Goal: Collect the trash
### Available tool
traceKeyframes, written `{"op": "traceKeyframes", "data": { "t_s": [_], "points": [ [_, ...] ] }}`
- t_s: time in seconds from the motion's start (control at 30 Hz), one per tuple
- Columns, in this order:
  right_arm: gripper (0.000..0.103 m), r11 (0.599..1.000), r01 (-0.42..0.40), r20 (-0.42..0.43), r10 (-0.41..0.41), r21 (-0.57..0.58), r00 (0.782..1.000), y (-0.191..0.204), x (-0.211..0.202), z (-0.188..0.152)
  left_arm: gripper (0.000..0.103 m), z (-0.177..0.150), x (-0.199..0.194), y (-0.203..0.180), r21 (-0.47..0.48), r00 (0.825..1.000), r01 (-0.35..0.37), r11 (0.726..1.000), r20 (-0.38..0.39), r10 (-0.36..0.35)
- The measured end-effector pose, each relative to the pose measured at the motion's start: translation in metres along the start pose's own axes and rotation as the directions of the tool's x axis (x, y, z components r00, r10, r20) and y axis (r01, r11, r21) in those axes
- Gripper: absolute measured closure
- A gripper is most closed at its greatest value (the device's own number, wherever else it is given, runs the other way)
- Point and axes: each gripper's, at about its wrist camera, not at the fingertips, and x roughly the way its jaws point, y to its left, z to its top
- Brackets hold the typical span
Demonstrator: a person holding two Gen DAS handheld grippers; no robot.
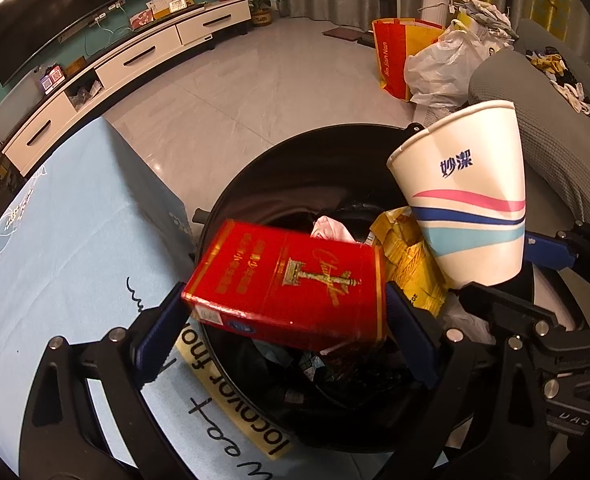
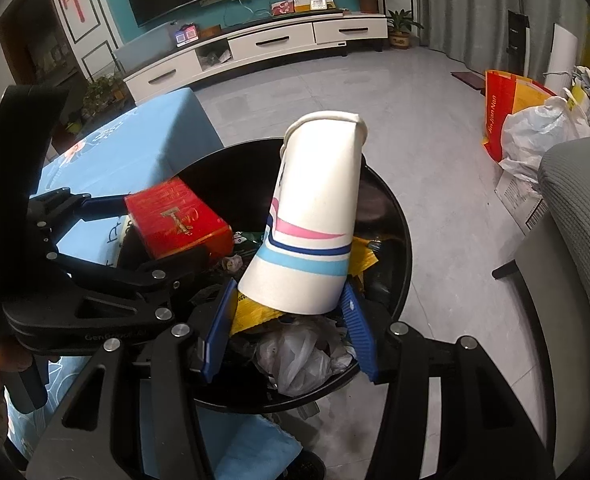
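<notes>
I have both claws loaded over the round black bin: left claw clamps the red cardboard box, right claw, half open, pinches the white striped paper cup. Risk: box hangs over the bin's rim on the side by the blue table and could fall outside.

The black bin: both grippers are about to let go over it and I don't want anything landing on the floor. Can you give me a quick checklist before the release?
1. Red box gripped by left gripper: ok, blue pads press both ends.
2. Paper cup gripped by right gripper: ok, base pinched between the pads.
3. Box above the black bin: ok, though its near corner hangs close to the rim beside the blue tablecloth.
4. Cup above the bin: ok in the right wrist view.
5. Space in the bin: cannot tell; yellow wrapper and plastic bags already pile up.
6. Grippers apart: ok.
</notes>
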Motion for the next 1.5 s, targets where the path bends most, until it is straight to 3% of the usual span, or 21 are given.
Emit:
{"op": "traceKeyframes", "data": {
  "t_s": [0.2, 0.3, 0.8, 1.13, 1.5],
  "points": [
    [0.048, 1.0, 0.015, 0.002, -0.015, 0.003, 1.0, 0.001, -0.003, -0.001, 0.008, -0.001, -0.004, 0.0, 0.0, 1.0, 0.013, 1.0, 0.014, -0.013],
    [0.041, 1.0, 0.021, 0.006, -0.021, 0.013, 1.0, 0.0, -0.005, -0.001, 0.006, -0.001, -0.008, 0.001, -0.001, 1.0, 0.014, 1.0, 0.028, -0.014],
    [0.038, 1.0, 0.027, 0.05, -0.027, 0.005, 0.998, 0.013, -0.032, 0.0, 0.003, -0.016, -0.05, 0.019, -0.046, 0.994, 0.004, 0.999, 0.114, 0.002],
    [0.016, 0.997, 0.043, 0.114, -0.05, 0.061, 0.992, 0.021, -0.078, -0.015, 0.003, -0.039, -0.104, 0.027, -0.086, 0.984, -0.014, 0.996, 0.173, 0.029],
    [0.004, 0.992, 0.071, 0.159, -0.087, 0.104, 0.983, 0.04, -0.124, -0.033, 0.003, -0.071, -0.177, 0.031, -0.158, 0.968, -0.031, 0.987, 0.241, 0.069]
  ]
}}
